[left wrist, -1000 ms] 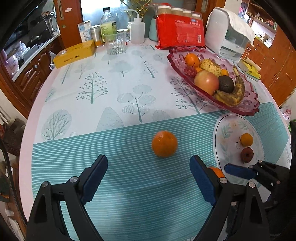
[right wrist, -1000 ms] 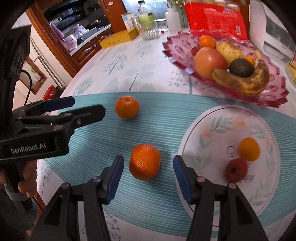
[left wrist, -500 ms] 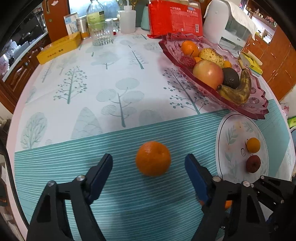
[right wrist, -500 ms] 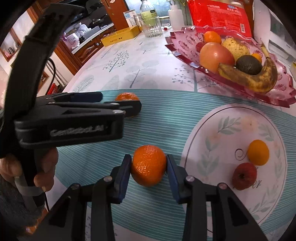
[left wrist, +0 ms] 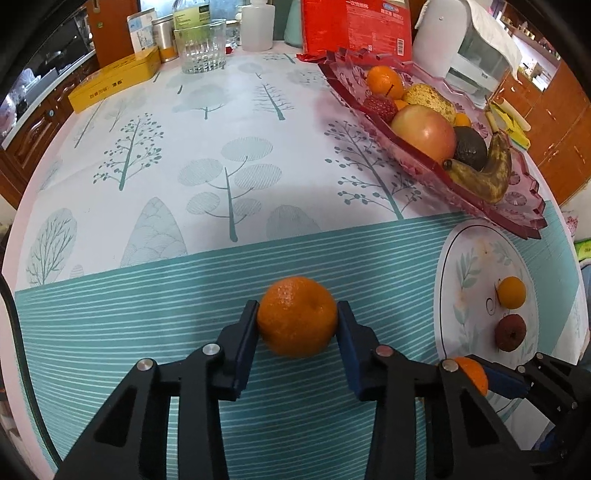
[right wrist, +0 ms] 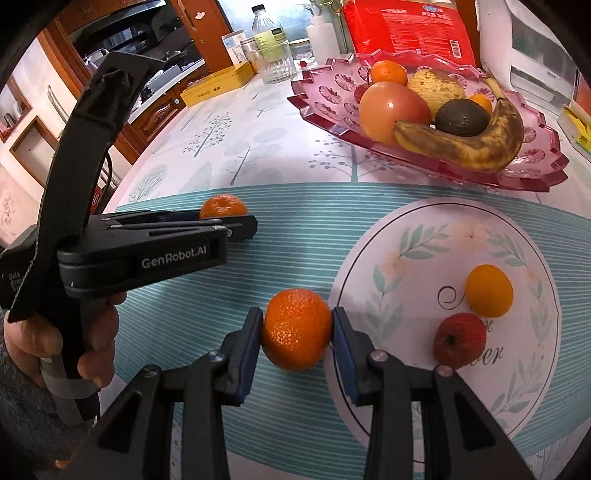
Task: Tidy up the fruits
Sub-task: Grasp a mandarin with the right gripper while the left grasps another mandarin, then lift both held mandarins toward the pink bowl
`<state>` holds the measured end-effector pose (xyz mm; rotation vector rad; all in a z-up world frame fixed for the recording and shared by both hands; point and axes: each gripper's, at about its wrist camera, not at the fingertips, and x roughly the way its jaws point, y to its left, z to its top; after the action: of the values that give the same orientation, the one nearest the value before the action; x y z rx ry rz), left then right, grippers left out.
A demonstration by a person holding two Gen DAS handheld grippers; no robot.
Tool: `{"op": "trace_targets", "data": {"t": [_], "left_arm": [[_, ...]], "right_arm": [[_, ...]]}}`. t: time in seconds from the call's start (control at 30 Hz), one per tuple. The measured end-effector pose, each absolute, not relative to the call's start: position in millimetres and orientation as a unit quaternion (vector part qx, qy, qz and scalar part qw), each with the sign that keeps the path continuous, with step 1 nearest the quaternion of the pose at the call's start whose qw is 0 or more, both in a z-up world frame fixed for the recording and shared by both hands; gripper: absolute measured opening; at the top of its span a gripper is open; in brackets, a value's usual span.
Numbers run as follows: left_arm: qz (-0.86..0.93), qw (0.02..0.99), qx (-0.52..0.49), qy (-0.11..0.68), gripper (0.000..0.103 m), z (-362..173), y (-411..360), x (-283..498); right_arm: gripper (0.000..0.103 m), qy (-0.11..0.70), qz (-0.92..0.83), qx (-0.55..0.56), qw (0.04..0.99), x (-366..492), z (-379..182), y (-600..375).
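Note:
Two oranges lie on the teal striped part of the tablecloth. In the left wrist view my left gripper [left wrist: 297, 314] has its jaws closing, and both blue pads touch the sides of one orange [left wrist: 297, 321]. In the right wrist view my right gripper [right wrist: 297, 321] is shut on the other orange [right wrist: 297, 332], just left of the white plate [right wrist: 424, 229]. On that plate sit a small yellow-orange fruit [right wrist: 489, 290] and a small red fruit [right wrist: 460, 339]. A pink glass dish [right wrist: 325, 88] behind it holds several fruits.
At the table's far edge stand a drinking glass [left wrist: 199, 46], bottles, a yellow box [left wrist: 114, 83], a red package [left wrist: 354, 26] and a white appliance [left wrist: 465, 48]. A person's hand [right wrist: 55, 339] holds the left gripper's handle. Wooden cabinets surround the round table.
My left gripper came forward and down over its orange, and its jaws went from wide apart to touching the fruit. The right gripper's jaws closed onto the other orange.

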<state>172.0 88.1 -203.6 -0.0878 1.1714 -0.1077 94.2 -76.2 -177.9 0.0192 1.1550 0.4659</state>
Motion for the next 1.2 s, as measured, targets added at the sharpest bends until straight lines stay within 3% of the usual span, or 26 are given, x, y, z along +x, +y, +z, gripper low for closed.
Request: {"op": "trace_targets", "data": {"t": [0.4, 0.83, 1.2], "left_arm": [[-0.054, 0.837, -0.057, 0.542, 0.039, -167, 67, 139], [-0.063, 0.873, -0.035, 0.483, 0.039, -65, 24, 119], [-0.056, 0.902, -0.01, 0.427, 0.039, 23, 3, 168]], "right_arm": [[0.038, 0.511, 0.215, 0.006, 0.832, 84, -144, -90], [0.038, 0.447, 0.193, 0.006, 0.873, 84, -65, -134], [0.038, 0.384, 0.159, -0.01, 0.91, 140, 29, -173]]}}
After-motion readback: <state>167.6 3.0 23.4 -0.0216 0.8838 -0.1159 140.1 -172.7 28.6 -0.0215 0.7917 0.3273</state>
